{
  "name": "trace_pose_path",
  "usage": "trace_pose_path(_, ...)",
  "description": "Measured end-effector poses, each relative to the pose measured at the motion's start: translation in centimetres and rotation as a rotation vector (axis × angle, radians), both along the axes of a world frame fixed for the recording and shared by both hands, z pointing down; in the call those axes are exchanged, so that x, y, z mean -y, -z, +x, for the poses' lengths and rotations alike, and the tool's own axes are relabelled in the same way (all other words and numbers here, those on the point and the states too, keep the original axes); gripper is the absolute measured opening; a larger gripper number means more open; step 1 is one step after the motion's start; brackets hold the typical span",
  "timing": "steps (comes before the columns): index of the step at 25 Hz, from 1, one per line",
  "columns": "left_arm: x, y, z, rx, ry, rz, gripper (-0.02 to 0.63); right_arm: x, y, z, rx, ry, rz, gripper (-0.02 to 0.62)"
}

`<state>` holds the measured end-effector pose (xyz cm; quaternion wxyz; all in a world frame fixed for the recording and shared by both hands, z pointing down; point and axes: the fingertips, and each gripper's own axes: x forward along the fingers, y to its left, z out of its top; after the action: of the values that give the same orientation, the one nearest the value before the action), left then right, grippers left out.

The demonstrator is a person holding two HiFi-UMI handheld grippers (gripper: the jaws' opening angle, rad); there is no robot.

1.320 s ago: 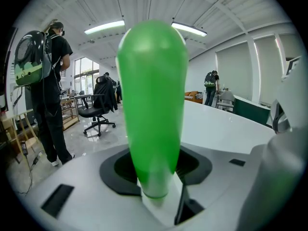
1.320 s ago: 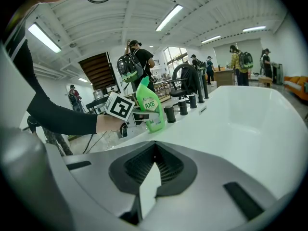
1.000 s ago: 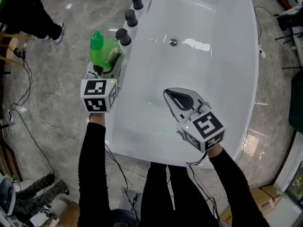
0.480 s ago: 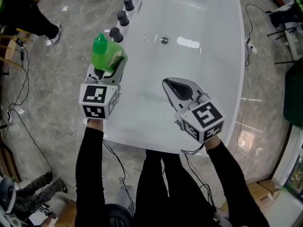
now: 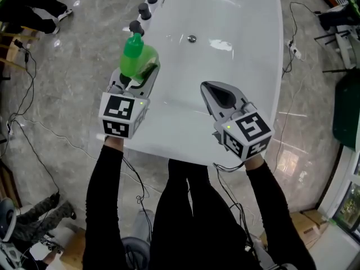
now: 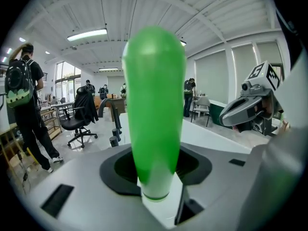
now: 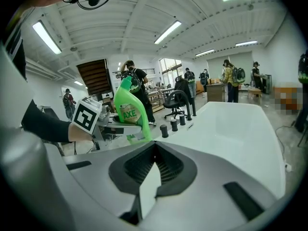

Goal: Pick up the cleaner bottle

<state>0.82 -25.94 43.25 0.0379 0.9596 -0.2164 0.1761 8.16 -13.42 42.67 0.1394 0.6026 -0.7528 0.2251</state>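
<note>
At left, left gripper [image 5: 138, 76] clamps cleaner bottle [image 5: 135, 54] upright, probably lifted clear. Right gripper [image 5: 216, 94] sits closed, empty, well apart.

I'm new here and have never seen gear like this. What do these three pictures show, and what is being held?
A person stands at a white bathtub with a hand-held two-jaw gripper in each hand; the marker cubes are part of them. The top-down picture comes from a head camera; the other two come from cameras riding on each gripper, looking along its jaws. The left gripper grips a green cleaner bottle, in the air. The right gripper is shut and empty. Dark knobs stand along the tub's rim.
</note>
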Motion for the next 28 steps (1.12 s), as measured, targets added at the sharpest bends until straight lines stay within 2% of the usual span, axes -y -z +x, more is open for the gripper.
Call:
trace_pose_path(15,-8.2,2.1,0.5,-0.017,-0.07,-0.024,0.193,-4.0,1.3,0.5,-0.006,-0.038,0.005,0.002)
trace_pose_path(28,-12.7,4.3,0.6,-0.045,-0.079,-0.024,0.192,-7.3,2.2,1.1,0.014,-0.07,0.004,0.002)
